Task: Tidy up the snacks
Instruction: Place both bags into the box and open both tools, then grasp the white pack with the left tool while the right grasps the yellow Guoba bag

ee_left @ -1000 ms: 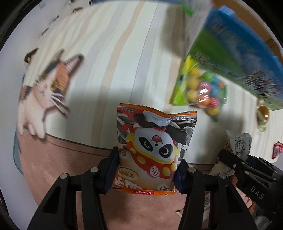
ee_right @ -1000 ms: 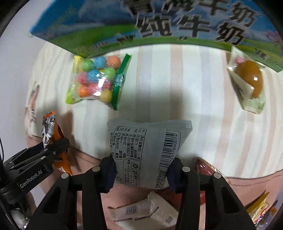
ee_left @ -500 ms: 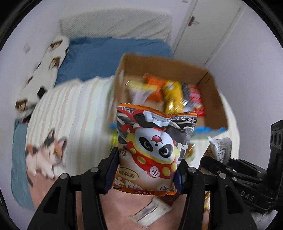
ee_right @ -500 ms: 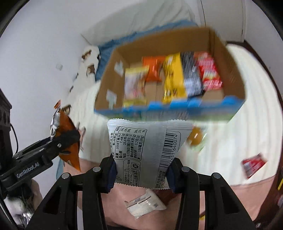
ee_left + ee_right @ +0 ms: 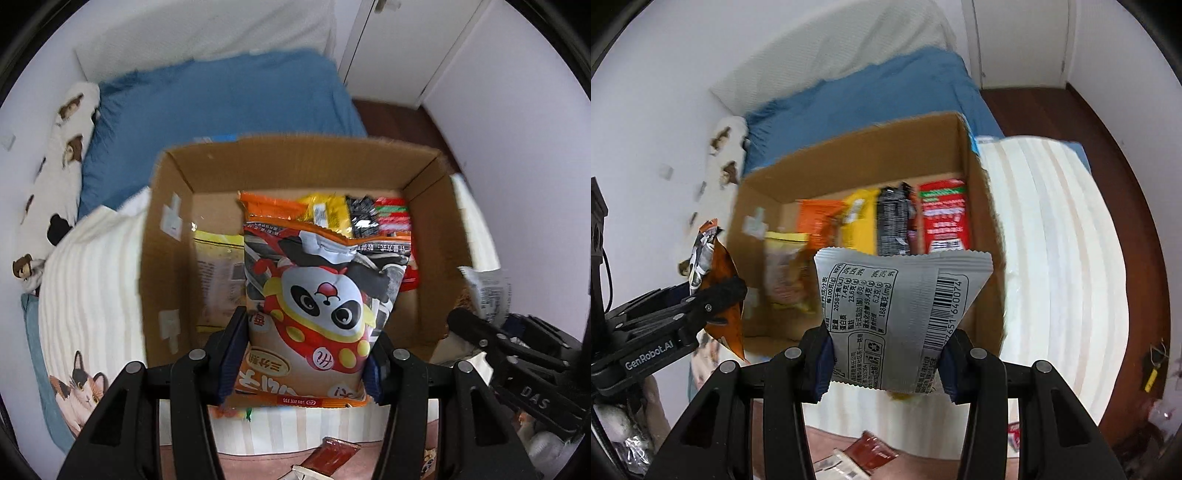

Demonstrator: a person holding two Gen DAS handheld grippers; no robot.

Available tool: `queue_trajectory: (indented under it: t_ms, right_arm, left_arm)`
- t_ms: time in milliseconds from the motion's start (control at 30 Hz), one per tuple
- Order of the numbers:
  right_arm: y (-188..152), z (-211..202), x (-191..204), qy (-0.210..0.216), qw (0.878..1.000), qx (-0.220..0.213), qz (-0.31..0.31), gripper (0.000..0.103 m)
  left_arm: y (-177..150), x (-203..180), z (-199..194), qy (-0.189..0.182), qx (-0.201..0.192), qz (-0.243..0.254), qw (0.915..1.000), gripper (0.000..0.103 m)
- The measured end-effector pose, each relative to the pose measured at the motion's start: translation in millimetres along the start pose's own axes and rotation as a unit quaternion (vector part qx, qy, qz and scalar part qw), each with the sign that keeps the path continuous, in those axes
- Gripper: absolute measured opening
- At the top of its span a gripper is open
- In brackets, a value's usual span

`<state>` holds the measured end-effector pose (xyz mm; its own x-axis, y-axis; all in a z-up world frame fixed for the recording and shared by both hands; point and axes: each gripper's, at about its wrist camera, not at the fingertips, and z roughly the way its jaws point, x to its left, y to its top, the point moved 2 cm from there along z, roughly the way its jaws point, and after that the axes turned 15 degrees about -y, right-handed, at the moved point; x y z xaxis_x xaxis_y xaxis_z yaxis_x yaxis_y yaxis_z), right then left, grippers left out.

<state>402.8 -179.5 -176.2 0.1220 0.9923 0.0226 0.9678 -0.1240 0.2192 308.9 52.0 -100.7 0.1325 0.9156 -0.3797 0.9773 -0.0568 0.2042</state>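
Note:
My left gripper (image 5: 301, 354) is shut on an orange panda snack bag (image 5: 321, 310) and holds it upright over the open cardboard box (image 5: 166, 258). My right gripper (image 5: 882, 363) is shut on a grey snack packet (image 5: 901, 302) with a barcode, held above the box's near edge (image 5: 982, 221). The box holds several upright packets: yellow (image 5: 858, 218), orange (image 5: 816, 218), black (image 5: 892, 221) and red (image 5: 943, 218). In the right wrist view the left gripper (image 5: 701, 295) with the panda bag shows at the left; in the left wrist view the right gripper (image 5: 509, 343) shows at the right.
The box stands on a bed with a striped cream blanket (image 5: 1052, 240) and a blue sheet (image 5: 221, 99). A red sachet (image 5: 332, 456) and a white packet (image 5: 842, 467) lie on the pink cover near me. A cat print (image 5: 79, 387) shows at left. Dark wooden floor (image 5: 1108, 166) lies right.
Both grippers have risen and tilted from looking down at the blanket to looking into the box, and have moved closer to it. Each still holds its packet.

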Motion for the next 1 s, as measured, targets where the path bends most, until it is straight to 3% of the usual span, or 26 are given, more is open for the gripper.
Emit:
queue_trajectory:
  t_ms: [233,533,600,633,667,733,1000]
  right_arm:
    - [11.7,55.5,-3.2,-0.016,0.999,0.05,-0.002,0.049]
    - [8.5,86.3,-3.3,-0.038,0.995,0.091,-0.02,0.05]
    - [9.6,88.9,0.3,-0.043,0.994,0.1,-0.027,0.058]
    - [10.0,88.3,2.0,-0.043,0.994,0.101,-0.028,0.075]
    - [10.5,87.5,4.2,-0.038,0.994,0.101,-0.029,0.088]
    - [10.0,86.4,9.6,-0.042,0.993,0.104,-0.034,0.091]
    - [5.9,81.3,15.6,-0.05,0.994,0.093,-0.031,0.093]
  left_arm:
    - [10.5,30.4,70.9,0.003,0.085,-0.043,0.9954,0.051]
    - [3.6,42.3,96.9,0.009,0.121,-0.049,0.9915,0.053]
    - [3.6,42.8,100.7,0.0,0.132,-0.052,0.9899,0.053]
    - [3.8,42.5,100.0,-0.002,0.128,-0.05,0.9905,0.054]
    - [4.2,42.9,98.7,0.001,0.122,-0.047,0.9913,0.058]
    - [6.7,44.0,95.9,0.005,0.116,-0.048,0.9921,0.095]
    - [8.4,45.4,72.8,0.013,0.085,-0.048,0.9952,0.098]
